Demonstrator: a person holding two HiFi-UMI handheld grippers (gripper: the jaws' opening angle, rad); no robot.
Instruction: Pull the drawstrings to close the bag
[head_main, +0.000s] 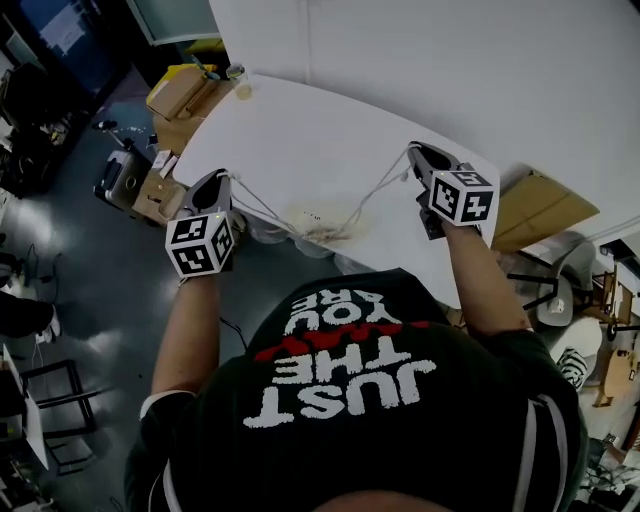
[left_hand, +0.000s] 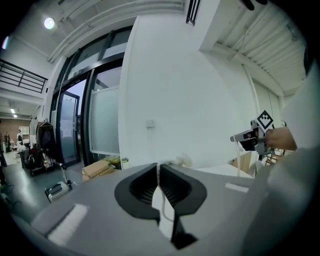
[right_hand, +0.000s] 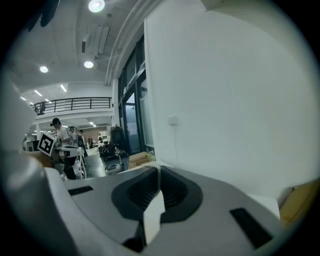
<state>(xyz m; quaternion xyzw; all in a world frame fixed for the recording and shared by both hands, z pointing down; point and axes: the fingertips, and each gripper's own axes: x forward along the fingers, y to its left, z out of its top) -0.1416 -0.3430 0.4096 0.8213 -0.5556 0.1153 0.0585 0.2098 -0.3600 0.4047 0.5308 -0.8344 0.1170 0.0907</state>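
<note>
Quick count first: two grippers, two drawstrings, one bag, one white table (head_main: 330, 135). There's also one small cup (head_main: 240, 81) way out at the table's far corner, beyond the left gripper.

The left gripper (head_main: 224, 180) has its jaws pinched together on the left drawstring (head_main: 262, 207). In the left gripper view you can see the white cord caught right in the seam between the pads. The right gripper (head_main: 413, 152) is clamped down the same way on the right drawstring (head_main: 375, 192), with no gap between its jaws and a pale strip at the seam.

The bag (head_main: 300, 228) sits between the two grippers, on the table edge nearest the person and closer to their body than either set of jaws. It looks pale and kind of translucent. Its mouth is bunched up where both cords run in. From there each cord runs out in a fairly straight line to its gripper, so together they make a wide V.

Pose-wise, both bare forearms reach forward from a black printed T-shirt (head_main: 350, 380), and the hands are spread well apart. Each marker cube rides on top, on the person's side of the jaws. Both grippers point away from the body and dip a little. The right one is over the table, and the left one is just off the table's left edge, above the floor.
</note>
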